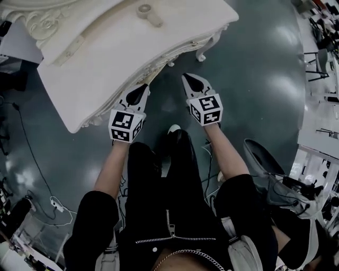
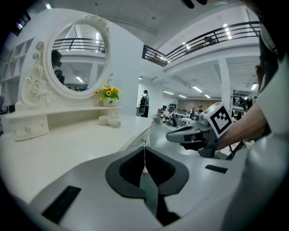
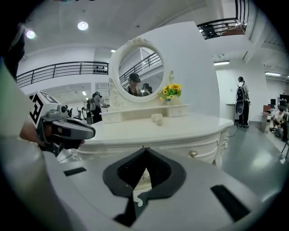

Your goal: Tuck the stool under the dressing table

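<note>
The white carved dressing table (image 1: 132,47) fills the upper left of the head view; its oval mirror (image 2: 79,43) and a pot of yellow flowers (image 2: 109,94) stand at the back of its top. No stool shows in any view. My left gripper (image 1: 144,87) hovers at the table's front edge, jaws together with nothing between them. My right gripper (image 1: 186,77) is beside it over the dark floor, level with the table top (image 3: 180,131), also shut and empty. Each gripper view catches the other gripper: the right gripper (image 2: 180,134) and the left gripper (image 3: 74,128).
A dark grey chair (image 1: 262,159) stands close at my right. Cables (image 1: 32,153) and a power strip (image 1: 55,204) lie on the floor at the left. A small white object (image 1: 149,13) rests on the table top. People (image 3: 241,101) stand far off in the hall.
</note>
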Demonstrator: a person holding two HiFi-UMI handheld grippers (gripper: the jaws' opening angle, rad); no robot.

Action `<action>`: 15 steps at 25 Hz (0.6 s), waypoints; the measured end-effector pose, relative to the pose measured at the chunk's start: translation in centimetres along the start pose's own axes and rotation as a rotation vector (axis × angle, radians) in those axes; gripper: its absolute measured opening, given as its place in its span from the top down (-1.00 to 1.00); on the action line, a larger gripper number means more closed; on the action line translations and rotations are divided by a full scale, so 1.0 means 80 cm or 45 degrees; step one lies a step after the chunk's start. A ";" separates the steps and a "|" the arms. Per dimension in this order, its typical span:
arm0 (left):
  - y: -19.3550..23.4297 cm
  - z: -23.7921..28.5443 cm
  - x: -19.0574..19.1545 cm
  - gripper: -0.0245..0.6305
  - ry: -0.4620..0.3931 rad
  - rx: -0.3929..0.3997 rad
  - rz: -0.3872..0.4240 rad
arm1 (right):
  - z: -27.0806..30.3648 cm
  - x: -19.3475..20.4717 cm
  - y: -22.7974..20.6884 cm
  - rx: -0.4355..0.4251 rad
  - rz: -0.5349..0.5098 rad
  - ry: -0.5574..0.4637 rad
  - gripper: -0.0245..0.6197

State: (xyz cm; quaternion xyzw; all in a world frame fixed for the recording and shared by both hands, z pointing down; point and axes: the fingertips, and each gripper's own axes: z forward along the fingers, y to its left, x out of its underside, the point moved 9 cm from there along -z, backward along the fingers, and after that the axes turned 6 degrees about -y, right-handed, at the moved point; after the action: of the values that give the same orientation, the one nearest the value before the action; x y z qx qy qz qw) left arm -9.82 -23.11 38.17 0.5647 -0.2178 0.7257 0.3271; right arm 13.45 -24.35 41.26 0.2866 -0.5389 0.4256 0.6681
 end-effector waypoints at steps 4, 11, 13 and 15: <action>-0.001 -0.010 -0.079 0.86 -0.031 -0.049 -0.011 | -0.014 -0.079 -0.004 -0.037 -0.008 -0.033 0.91; 0.002 -0.033 -0.189 0.86 -0.076 -0.165 0.000 | -0.028 -0.185 -0.007 -0.115 -0.014 -0.092 0.91; 0.003 -0.039 -0.221 0.86 -0.100 -0.200 0.013 | -0.031 -0.216 -0.010 -0.145 -0.030 -0.126 0.91; 0.006 -0.049 -0.246 0.86 -0.130 -0.235 0.024 | -0.031 -0.244 -0.009 -0.171 -0.054 -0.156 0.91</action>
State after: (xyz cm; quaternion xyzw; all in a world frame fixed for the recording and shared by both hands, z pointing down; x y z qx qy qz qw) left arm -9.96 -25.26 18.22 0.5662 -0.3054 0.6759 0.3595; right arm 14.12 -27.66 21.89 0.2780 -0.5998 0.3558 0.6606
